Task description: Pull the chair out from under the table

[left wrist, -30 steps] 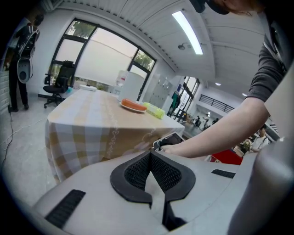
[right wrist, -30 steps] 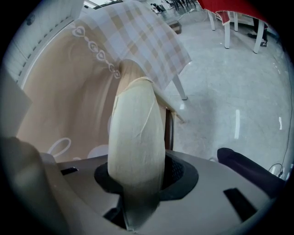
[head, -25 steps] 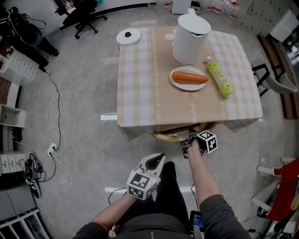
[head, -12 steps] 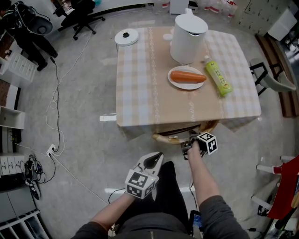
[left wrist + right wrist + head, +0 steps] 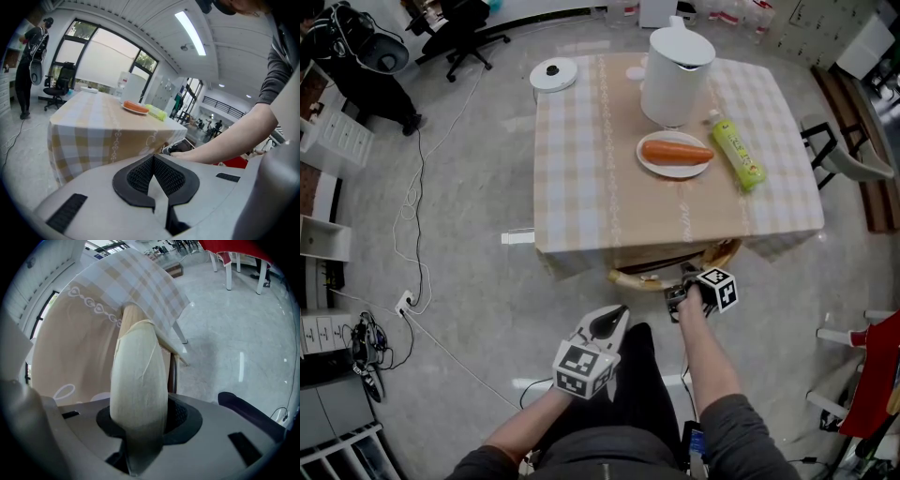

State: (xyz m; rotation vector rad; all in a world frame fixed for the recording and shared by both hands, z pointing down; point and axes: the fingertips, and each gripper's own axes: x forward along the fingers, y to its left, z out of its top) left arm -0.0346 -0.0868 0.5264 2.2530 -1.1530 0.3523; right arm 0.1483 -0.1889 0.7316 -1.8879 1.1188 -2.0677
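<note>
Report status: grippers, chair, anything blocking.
Right gripper clamped on chair back. Left gripper shut, empty. Chair mostly under table. Person's leg close behind.

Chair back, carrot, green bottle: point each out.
chair back (image 5: pixel 139 376), right gripper view, middle of the cream padded rail.
carrot (image 5: pixel 678 153), head view, middle of its length.
green bottle (image 5: pixel 740 157), head view, middle of its body.

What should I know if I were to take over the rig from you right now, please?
Right gripper: shut on the top of the chair back.
Left gripper: shut, empty, held over the person's lap.
Only the chair back shows, at the near edge of the table; the rest is tucked under it.
Done: grip taken.
Left: pull the chair out toward you.
</note>
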